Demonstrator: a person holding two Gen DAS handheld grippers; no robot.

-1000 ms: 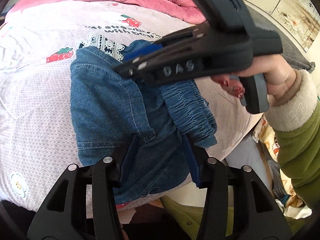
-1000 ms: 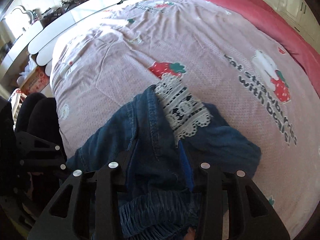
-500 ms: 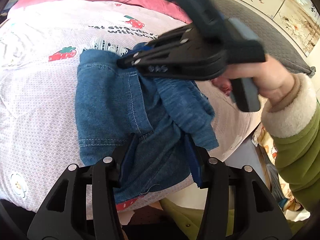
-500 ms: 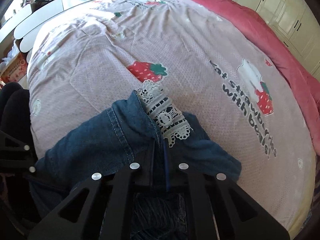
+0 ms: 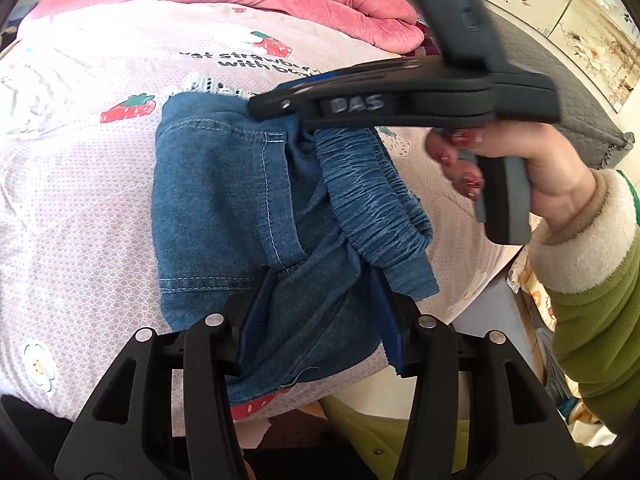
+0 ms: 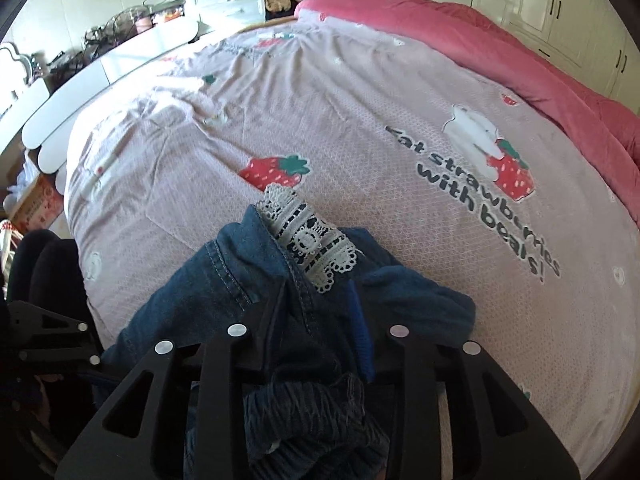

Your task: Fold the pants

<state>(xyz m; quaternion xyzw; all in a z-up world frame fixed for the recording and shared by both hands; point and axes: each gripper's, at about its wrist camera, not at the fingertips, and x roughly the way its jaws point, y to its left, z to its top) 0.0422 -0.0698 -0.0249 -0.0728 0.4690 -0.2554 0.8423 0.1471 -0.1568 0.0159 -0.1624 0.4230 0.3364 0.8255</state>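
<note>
**Two grippers work a bundle of denim pants at the bed's edge**

The left gripper (image 5: 320,312) stands with its jaws partly apart astride the near end of the pants (image 5: 224,208), a fold of denim between the blue pads; whether the pads press the cloth cannot be told. The right gripper (image 6: 316,320), held in a hand (image 5: 532,176) with a green sleeve (image 5: 592,328), reaches across the far end of the bundle, its jaws opening with denim and a seam bunched between them. In the left wrist view its fingertips are blurred and seen edge-on, so the gap cannot be read there.

The pants lie on the pink strawberry-print bedspread (image 6: 320,120), close to its near corner. The bundle's long axis runs from the left gripper away toward the printed lettering, with a strip of white lace (image 6: 308,240) poking out at the far end and the gathered elastic waistband (image 5: 372,192) draped along the right side, toward the bed's edge. The near hem is hidden behind the left gripper's frame, and the waistband's lower part is cut off beneath the right gripper's body in its own view. A red quilt (image 6: 500,52) is heaped along the bed's far side.
</note>
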